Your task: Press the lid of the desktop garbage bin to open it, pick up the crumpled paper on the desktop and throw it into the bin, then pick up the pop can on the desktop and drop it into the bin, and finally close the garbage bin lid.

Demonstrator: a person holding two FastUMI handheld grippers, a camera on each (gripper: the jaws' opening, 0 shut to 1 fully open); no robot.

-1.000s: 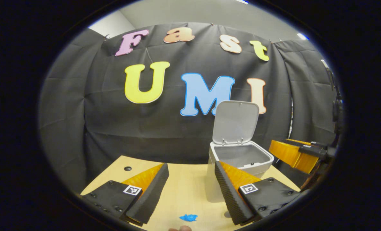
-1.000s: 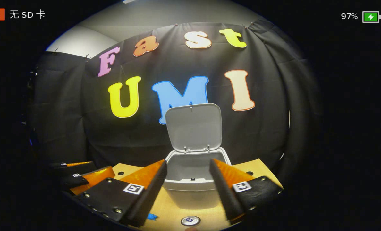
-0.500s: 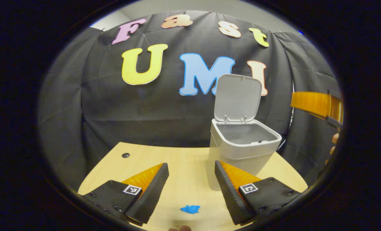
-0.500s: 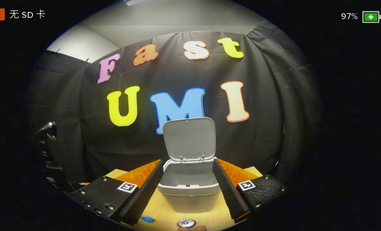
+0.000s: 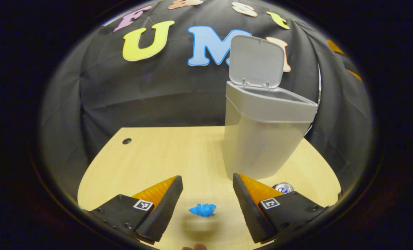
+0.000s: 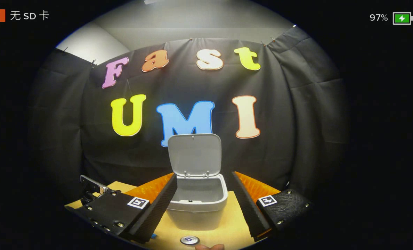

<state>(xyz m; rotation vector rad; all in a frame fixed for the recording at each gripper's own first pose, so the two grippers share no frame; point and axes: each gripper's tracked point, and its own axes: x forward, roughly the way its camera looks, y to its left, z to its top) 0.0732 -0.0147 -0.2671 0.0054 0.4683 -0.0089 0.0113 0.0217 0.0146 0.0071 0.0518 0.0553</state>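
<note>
The grey garbage bin (image 5: 262,139) stands on the wooden desk (image 5: 158,156) with its lid (image 5: 257,60) swung up; in the right gripper view the bin (image 6: 196,205) is seen from above with its lid (image 6: 194,154) upright. A small blue crumpled paper (image 5: 202,210) lies on the desk between the fingers of my left gripper (image 5: 206,205), which is open and low over the desk. The pop can (image 5: 283,188) stands at the bin's base, partly hidden by the left gripper's finger; the can's top (image 6: 189,240) sits in front of the bin. My right gripper (image 6: 202,205) is open, held above and in front of the bin.
A round cable hole (image 5: 126,141) sits in the desk's far left corner. Black cloth walls close the booth behind and beside the desk. Part of the other gripper's body (image 6: 95,189) shows at the left of the right gripper view.
My left gripper has dropped toward the desk, so the blue paper now lies between its fingers and the can has come into view. My right gripper has drawn back from the bin.
</note>
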